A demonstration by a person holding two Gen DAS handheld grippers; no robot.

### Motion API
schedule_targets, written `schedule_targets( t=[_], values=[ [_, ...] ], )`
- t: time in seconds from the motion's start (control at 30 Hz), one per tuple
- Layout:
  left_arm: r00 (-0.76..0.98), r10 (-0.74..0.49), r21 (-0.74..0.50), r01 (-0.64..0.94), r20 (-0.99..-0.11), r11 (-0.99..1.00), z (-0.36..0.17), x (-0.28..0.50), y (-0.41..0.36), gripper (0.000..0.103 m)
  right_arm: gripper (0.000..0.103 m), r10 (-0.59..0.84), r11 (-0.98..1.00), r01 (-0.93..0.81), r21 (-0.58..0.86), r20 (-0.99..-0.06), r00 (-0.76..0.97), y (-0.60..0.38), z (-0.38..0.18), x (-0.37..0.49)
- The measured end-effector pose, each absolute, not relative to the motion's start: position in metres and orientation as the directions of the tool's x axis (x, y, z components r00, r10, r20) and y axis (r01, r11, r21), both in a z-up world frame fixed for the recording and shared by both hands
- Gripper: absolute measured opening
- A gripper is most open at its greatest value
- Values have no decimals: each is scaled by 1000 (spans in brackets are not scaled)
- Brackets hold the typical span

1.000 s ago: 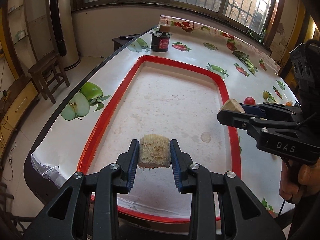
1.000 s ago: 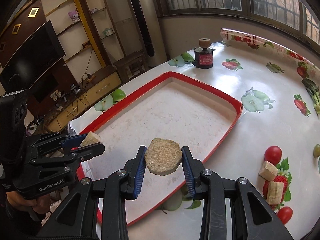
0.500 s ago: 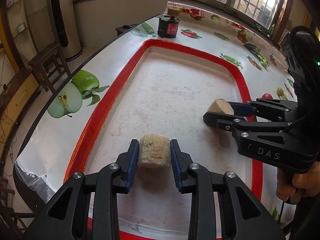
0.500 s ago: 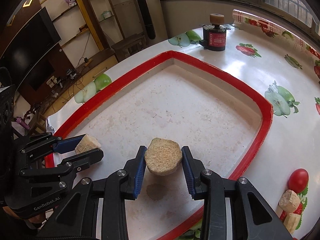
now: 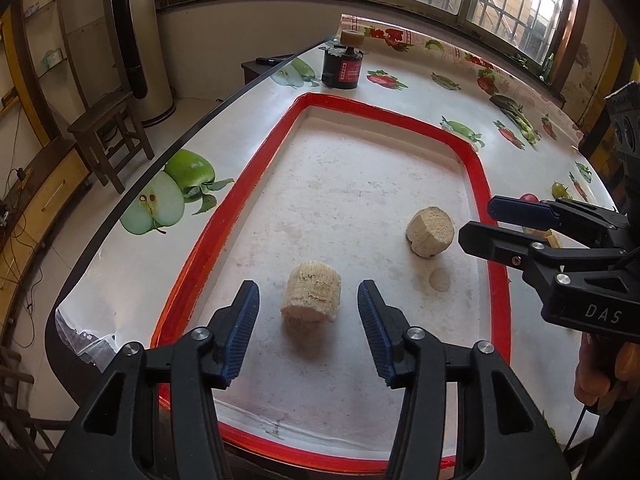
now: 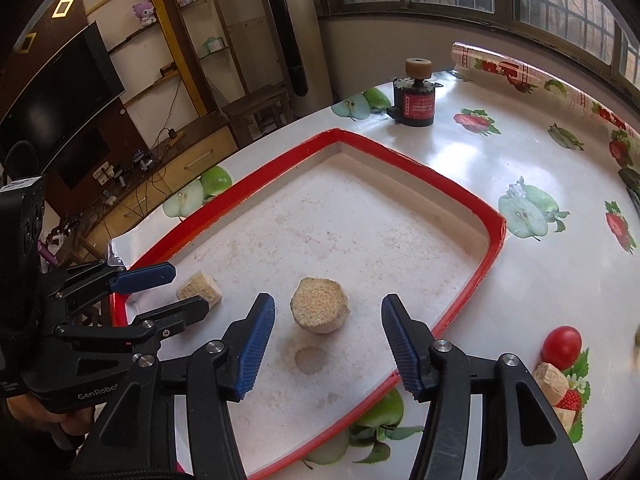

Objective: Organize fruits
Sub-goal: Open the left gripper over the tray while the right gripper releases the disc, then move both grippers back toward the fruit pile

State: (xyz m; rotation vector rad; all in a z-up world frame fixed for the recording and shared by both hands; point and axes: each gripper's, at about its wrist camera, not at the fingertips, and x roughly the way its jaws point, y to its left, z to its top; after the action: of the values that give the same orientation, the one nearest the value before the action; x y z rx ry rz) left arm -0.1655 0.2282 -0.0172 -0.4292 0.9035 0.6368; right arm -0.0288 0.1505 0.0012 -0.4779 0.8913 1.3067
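Inside the red-rimmed tray both your pieces now lie on the white floor. Your left gripper has just been opening; its blue pads stand apart, clear of the ribbed tan chunk between them. Your right gripper has also just been opening, jaws apart, the flat-topped tan chunk sitting between them untouched. On the fruit-print tablecloth outside the tray, a red cherry tomato sits beside two more tan pieces. A black-and-red motor stands beyond the tray's far end.
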Motion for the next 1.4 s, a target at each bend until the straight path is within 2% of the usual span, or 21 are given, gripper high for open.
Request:
schedule_targets(
  t=[0.57, 1.4],
  values=[
    [500, 322, -77, -625, -804, 777, 6, -159, 190, 50, 64, 665, 302, -935, 186, -744, 66, 62, 23, -28],
    [559, 218, -95, -476, -800, 874, 15, -108, 118, 50, 66, 601, 552, -813, 183, -763, 237, -84, 8, 23]
  ],
)
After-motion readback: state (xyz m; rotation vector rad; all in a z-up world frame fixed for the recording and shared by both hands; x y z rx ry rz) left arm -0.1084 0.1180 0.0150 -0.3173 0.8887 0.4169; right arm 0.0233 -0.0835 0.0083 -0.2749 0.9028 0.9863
